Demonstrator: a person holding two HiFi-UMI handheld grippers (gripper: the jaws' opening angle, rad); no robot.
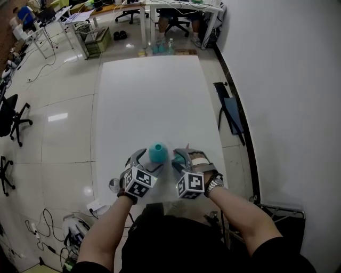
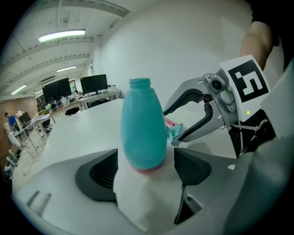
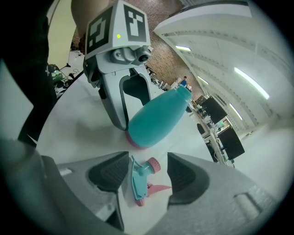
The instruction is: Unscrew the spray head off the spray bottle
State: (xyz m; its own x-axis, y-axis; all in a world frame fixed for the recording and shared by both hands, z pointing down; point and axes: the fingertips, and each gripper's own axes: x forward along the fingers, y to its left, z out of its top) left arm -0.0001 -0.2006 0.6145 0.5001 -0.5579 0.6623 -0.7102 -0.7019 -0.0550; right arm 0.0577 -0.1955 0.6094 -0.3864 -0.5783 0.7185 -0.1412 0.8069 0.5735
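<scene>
A teal spray bottle [image 1: 157,152] stands upright on the white table [image 1: 154,101], its neck bare [image 2: 140,83]. My left gripper [image 1: 146,161] is open, its pads [image 2: 98,174] on either side of the bottle's pink base [image 2: 146,166] with thin gaps showing. The unscrewed spray head [image 3: 141,180], teal with a pink trigger and collar, lies flat on the table. It rests between the wide-open jaws of my right gripper [image 3: 147,176], and neither pad touches it. In the head view the right gripper [image 1: 179,155] sits just right of the bottle.
The table's near edge runs under my forearms. A folded dark chair [image 1: 230,114] leans by the wall on the right. Office chairs [image 1: 13,120] stand on the floor at left, and desks [image 1: 160,8] stand beyond the table's far end.
</scene>
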